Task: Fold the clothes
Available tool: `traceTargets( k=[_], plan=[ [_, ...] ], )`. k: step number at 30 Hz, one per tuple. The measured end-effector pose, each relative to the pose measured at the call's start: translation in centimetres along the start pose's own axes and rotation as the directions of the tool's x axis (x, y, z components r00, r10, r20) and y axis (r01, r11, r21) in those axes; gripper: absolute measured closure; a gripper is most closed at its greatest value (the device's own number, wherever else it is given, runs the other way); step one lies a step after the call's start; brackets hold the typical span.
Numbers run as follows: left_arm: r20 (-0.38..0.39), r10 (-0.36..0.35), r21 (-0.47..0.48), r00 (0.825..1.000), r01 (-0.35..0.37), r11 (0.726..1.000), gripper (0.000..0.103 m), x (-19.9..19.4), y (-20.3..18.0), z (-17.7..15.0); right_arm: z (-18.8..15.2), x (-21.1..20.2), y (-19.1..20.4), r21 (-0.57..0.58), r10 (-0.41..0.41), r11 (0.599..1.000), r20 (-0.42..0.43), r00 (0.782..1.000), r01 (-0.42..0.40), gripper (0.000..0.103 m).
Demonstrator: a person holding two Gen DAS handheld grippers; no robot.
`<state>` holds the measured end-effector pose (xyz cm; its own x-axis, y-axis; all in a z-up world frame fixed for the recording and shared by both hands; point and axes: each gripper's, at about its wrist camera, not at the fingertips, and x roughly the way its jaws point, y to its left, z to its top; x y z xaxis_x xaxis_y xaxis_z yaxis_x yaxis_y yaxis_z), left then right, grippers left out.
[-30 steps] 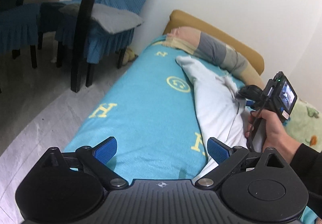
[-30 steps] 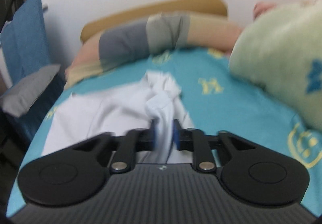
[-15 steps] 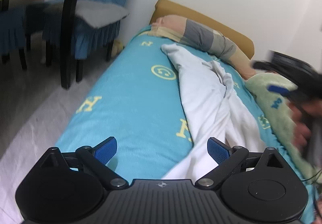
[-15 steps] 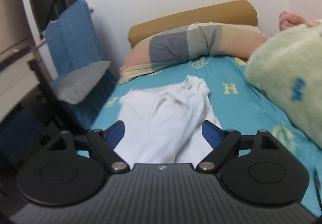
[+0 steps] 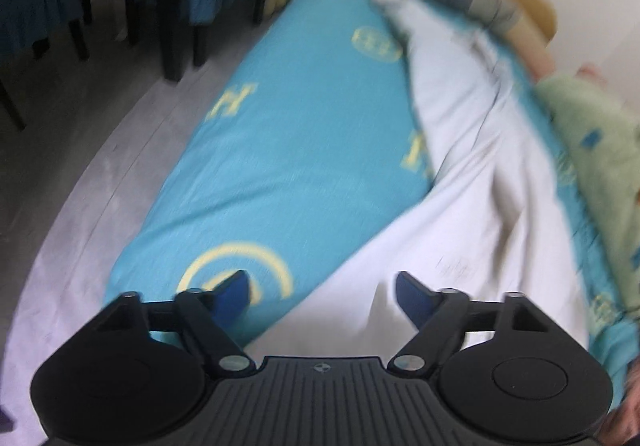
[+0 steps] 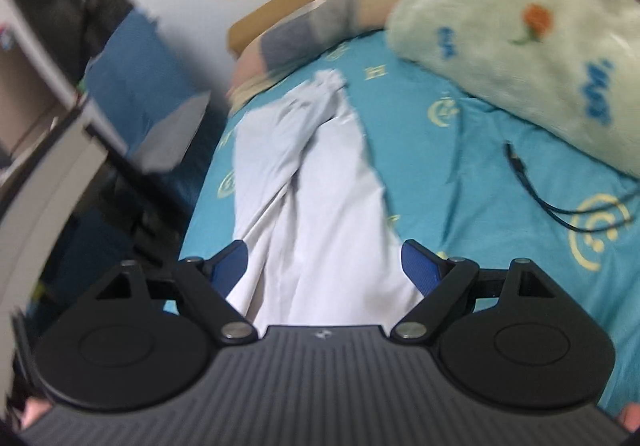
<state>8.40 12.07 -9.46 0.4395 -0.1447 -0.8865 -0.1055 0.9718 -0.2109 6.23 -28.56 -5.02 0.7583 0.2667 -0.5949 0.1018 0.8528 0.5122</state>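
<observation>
Risk first: loose, bunched folds in the white garment (image 6: 320, 181) likely to drag or twist if grabbed by a single layer, leaving a crooked fold; blurred views suggesting fast motion, so a mistimed pinch could catch the turquoise bedsheet (image 5: 288, 149) too. Also a black cable (image 6: 536, 185) lying on the sheet at 3 o'clock of the garment, apt to snag on a sweeping right gripper (image 6: 324, 266).

Lying on the bed, stretched long and narrow, long axis running from 6 toward 12 o'clock in the right wrist view, narrow crumpled end pointing at the striped pillow (image 6: 304, 29). Near end hidden beneath both tools.

Left gripper (image 5: 322, 292): fingers spread wide, nothing between them, poised over the garment's near left edge. Right gripper: fingers likewise wide apart, straddling the cloth without clamping. Green plush blanket (image 6: 520, 17) at 2 o'clock, apart from the garment.
</observation>
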Motion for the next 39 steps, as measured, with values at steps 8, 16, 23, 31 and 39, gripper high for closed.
traceTargets(
  k=[8,16,23,31,39],
  plan=[
    [-0.055,0.164,0.148,0.985,-0.154,0.977,0.093,0.1,-1.9,-1.1,0.0,3.1,-2.1,0.062,-0.043,0.997,-0.080,0.996,0.048,0.018],
    [0.066,0.134,0.358,0.989,-0.149,0.922,0.102,-7.6,-7.6,-3.9,0.2,1.8,-2.7,0.088,-0.009,0.996,-0.057,0.998,0.014,0.018],
    [-0.039,-0.134,0.289,0.990,0.139,0.947,0.102,-10.1,-13.7,-7.7,1.0,1.6,-2.7,0.034,-0.042,0.999,-0.016,0.999,0.042,0.018],
    [-0.149,-0.180,0.223,0.972,0.211,0.952,0.070,-5.2,-13.4,-8.6,-0.4,3.2,-5.0,0.133,0.058,0.991,-0.203,0.977,-0.031,0.018],
    [-0.070,-0.247,-0.166,0.966,0.233,0.958,0.030,-2.5,-4.1,-5.0,-2.8,5.3,-6.9,0.201,-0.017,0.975,-0.346,0.938,0.092,0.019]
  ],
)
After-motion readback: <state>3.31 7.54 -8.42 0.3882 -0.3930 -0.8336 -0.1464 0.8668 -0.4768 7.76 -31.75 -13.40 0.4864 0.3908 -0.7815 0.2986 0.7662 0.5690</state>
